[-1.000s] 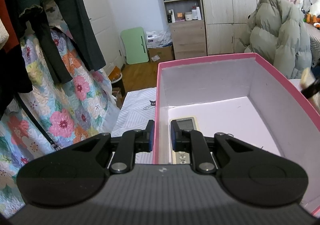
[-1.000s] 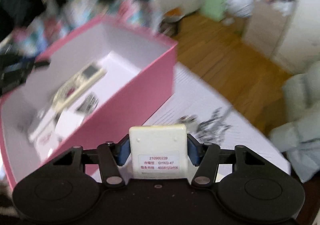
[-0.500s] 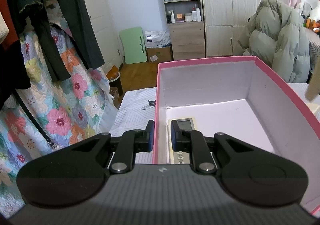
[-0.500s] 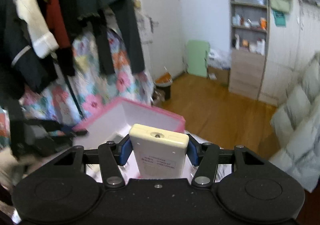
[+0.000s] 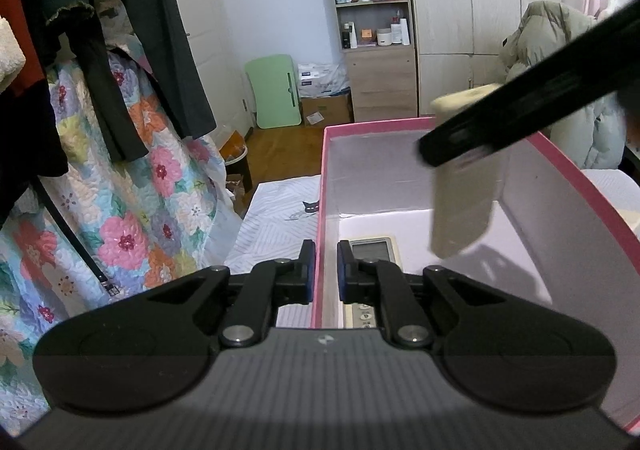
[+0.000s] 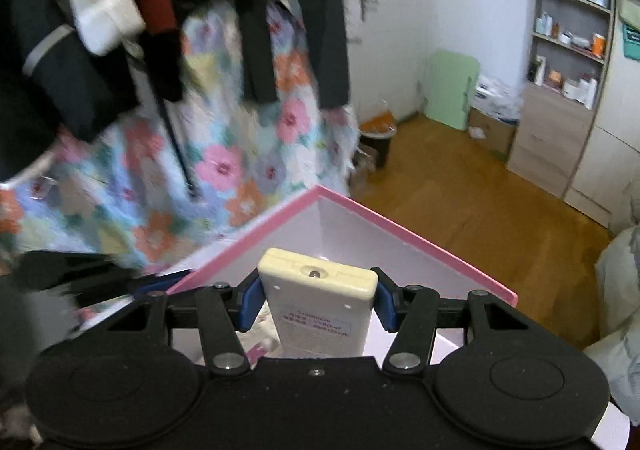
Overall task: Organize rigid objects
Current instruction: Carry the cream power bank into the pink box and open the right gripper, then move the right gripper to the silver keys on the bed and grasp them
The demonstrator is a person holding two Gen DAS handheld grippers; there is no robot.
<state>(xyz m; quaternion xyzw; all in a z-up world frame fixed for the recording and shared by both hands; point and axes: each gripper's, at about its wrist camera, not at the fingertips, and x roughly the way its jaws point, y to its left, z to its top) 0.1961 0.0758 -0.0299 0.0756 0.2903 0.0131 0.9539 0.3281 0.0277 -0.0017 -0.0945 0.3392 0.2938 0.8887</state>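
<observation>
My left gripper (image 5: 323, 270) is shut on the left wall of the pink box (image 5: 320, 234). A cream remote (image 5: 370, 250) lies inside the box beside that wall. My right gripper (image 6: 316, 304) is shut on a second cream remote (image 6: 318, 314), held over the box's corner (image 6: 320, 194). In the left wrist view that held remote (image 5: 464, 206) hangs tilted above the box floor, under the right gripper's dark body (image 5: 520, 106).
Hanging clothes (image 5: 120, 30) and a floral quilt (image 5: 132, 218) stand to the left. A white patterned cloth (image 5: 276, 218) lies under the box. A shelf cabinet (image 5: 372, 30), a green board (image 5: 274, 90) and a puffy jacket (image 5: 560, 50) are behind.
My right gripper has carried its remote over the box; it now hangs inside the box's opening in the left wrist view. The left gripper has stayed clamped on the wall.
</observation>
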